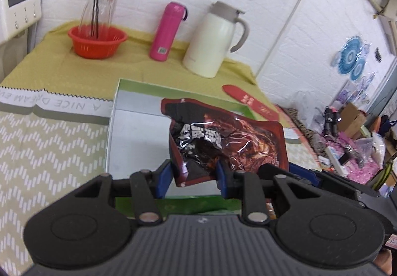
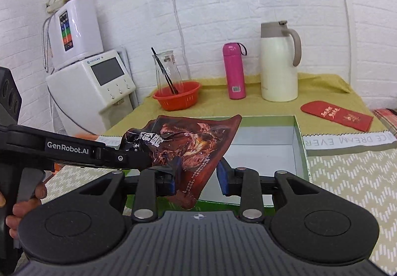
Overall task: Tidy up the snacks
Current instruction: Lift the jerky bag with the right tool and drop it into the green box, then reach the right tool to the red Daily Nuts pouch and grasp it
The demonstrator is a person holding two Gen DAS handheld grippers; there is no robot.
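A dark red foil snack bag (image 1: pixel 228 142) hangs above an open green-edged white box (image 1: pixel 139 132). In the left wrist view the bag's lower corner lies between the blue pads of my left gripper (image 1: pixel 193 176), whose jaws stand apart around it. In the right wrist view the same bag (image 2: pixel 196 144) is over the box (image 2: pixel 273 144). The left gripper's black fingers (image 2: pixel 129 158) come in from the left and pinch the bag's left end. My right gripper (image 2: pixel 198 179) stands open, with the bag's lower corner hanging between its pads.
On the yellow-green cloth at the back stand a red colander (image 1: pixel 98 40) with a glass jar, a pink bottle (image 1: pixel 165 31) and a cream thermos jug (image 1: pixel 213 40). A red envelope (image 2: pixel 337 114) lies right of the box. White appliances (image 2: pixel 91 85) stand at the left.
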